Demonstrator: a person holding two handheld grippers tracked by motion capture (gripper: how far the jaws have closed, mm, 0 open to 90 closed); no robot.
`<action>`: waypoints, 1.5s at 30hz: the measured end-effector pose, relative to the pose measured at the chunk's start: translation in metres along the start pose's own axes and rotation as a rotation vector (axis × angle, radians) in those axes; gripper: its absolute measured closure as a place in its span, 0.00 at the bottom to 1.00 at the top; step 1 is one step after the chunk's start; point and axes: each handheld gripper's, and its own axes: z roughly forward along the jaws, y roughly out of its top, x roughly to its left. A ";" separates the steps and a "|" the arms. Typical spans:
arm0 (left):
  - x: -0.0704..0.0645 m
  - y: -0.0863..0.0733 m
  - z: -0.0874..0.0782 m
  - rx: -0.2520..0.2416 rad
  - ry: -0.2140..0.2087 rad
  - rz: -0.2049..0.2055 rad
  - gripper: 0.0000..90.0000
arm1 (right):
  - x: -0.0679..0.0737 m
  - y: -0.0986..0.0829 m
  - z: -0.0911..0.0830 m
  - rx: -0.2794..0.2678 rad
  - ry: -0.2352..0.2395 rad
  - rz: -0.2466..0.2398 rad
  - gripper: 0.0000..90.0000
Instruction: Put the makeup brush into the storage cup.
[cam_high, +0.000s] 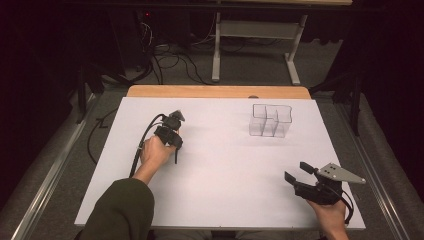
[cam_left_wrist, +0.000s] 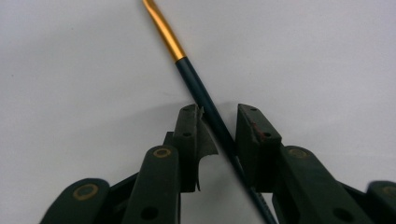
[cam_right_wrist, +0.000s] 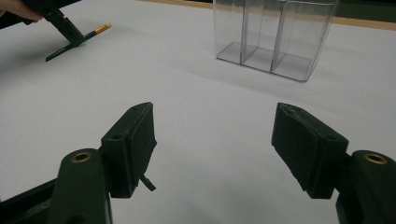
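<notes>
A slim pen (cam_left_wrist: 196, 88) with a dark teal barrel and a gold end lies on the white tabletop (cam_high: 225, 165). My left gripper (cam_left_wrist: 217, 112) straddles it, one jaw on each side with a narrow gap, not clamped. From above, the left gripper (cam_high: 176, 117) is at the table's middle left. Across the table the same pen (cam_right_wrist: 88, 35) pokes out past the left gripper (cam_right_wrist: 60, 23). My right gripper (cam_high: 299, 171) is near the front right corner, wide open and holding nothing (cam_right_wrist: 215, 112).
A clear plastic organizer (cam_high: 270, 120) with several upright compartments stands at the back right, ahead of the right gripper (cam_right_wrist: 275, 37). A wooden strip (cam_high: 215, 91) borders the far edge. Cables and a metal stand sit on the floor beyond.
</notes>
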 end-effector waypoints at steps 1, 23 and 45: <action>0.000 0.000 0.000 0.002 -0.002 0.000 0.80 | 0.000 0.000 0.000 0.000 0.000 0.000 0.35; 0.003 -0.002 -0.001 0.001 -0.015 0.004 0.89 | 0.000 0.000 0.001 0.008 0.002 -0.005 0.35; 0.005 -0.004 -0.001 -0.017 -0.026 0.068 0.92 | 0.000 -0.001 0.001 0.010 -0.001 -0.010 0.36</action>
